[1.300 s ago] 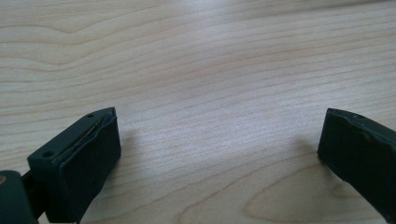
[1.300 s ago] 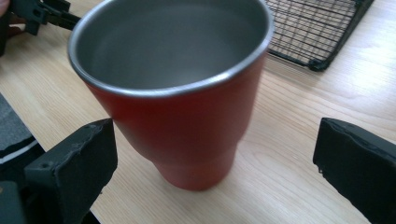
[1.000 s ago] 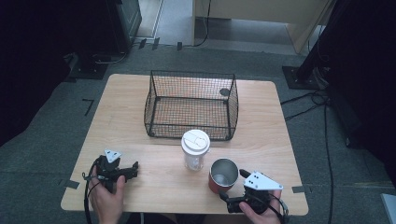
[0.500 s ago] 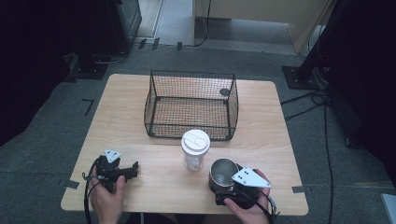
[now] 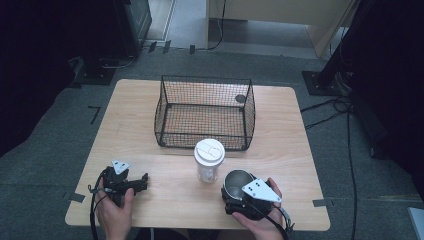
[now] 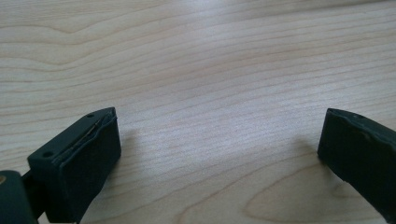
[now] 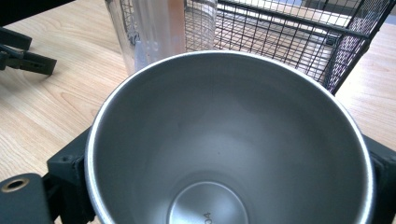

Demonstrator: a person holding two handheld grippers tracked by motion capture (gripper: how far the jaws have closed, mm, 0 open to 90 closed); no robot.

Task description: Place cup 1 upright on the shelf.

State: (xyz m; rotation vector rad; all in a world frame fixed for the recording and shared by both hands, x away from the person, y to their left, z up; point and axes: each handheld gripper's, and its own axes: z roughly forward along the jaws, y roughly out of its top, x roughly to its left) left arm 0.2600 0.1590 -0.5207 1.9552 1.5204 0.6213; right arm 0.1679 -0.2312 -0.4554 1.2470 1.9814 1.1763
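Near edge: right gripper (image 5: 234, 199) had just closed its jaws around the steel cup (image 5: 237, 182), one on each side, cup upright on the table (image 5: 280, 150). Left gripper (image 5: 142, 181) rested wide open, holding nothing. Beyond, the lidded plastic cup (image 5: 209, 160) stood just beside it; wire basket (image 5: 205, 112) behind held neither cup. Grasp made; lift and placement probably remained.

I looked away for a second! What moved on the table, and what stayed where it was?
The right gripper slid left up to the steel cup, and its fingers have just been closing around it, one on each side. The left gripper, the lidded cup and the wire basket stayed put.
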